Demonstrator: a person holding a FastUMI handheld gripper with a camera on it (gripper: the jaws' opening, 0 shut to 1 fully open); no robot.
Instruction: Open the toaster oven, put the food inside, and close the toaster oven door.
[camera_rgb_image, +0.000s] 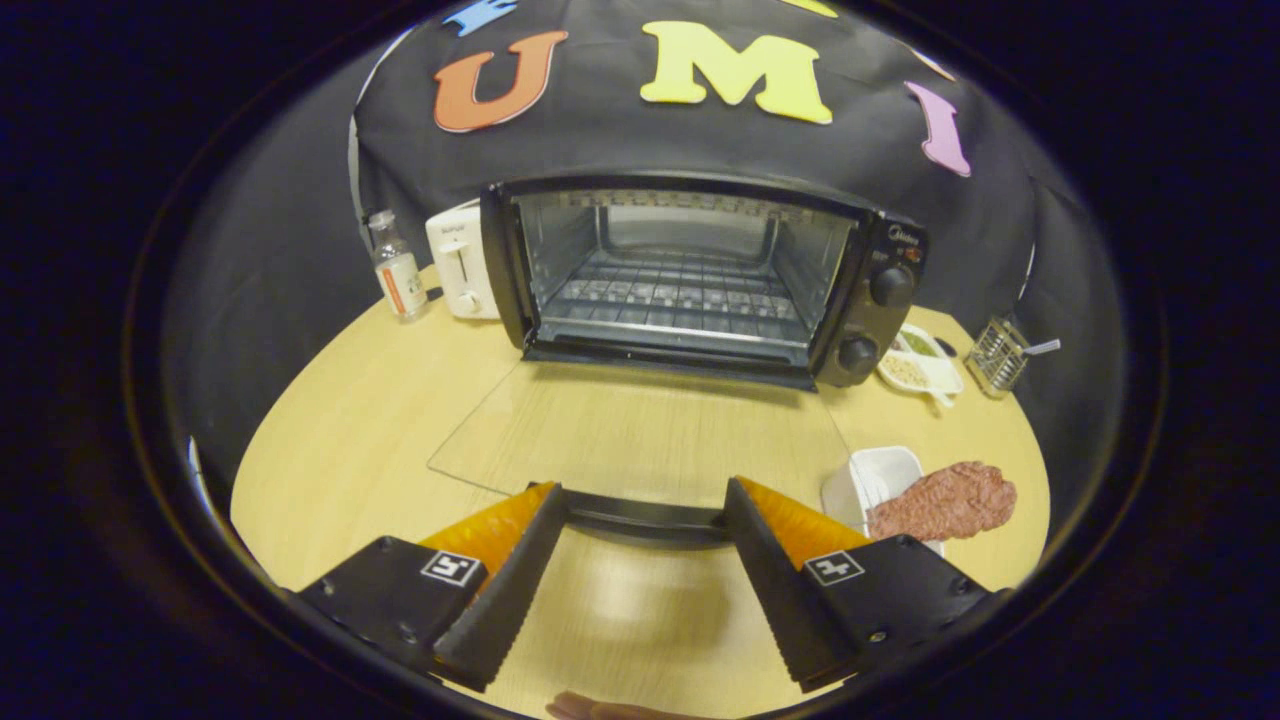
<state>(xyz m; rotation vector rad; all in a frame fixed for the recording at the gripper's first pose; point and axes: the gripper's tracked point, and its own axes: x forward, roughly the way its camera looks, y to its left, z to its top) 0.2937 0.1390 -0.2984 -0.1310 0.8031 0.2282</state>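
gripper (645, 510) agape at oven door handle (645, 522)

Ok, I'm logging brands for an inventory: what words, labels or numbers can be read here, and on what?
Oven, mark above the knobs: too blurred to read.
Toaster, small print near its top: too small to read.
Bottle, label: too small to read.
Tool, open, fingers either side of the door handle: square markers bear patterns, not words.
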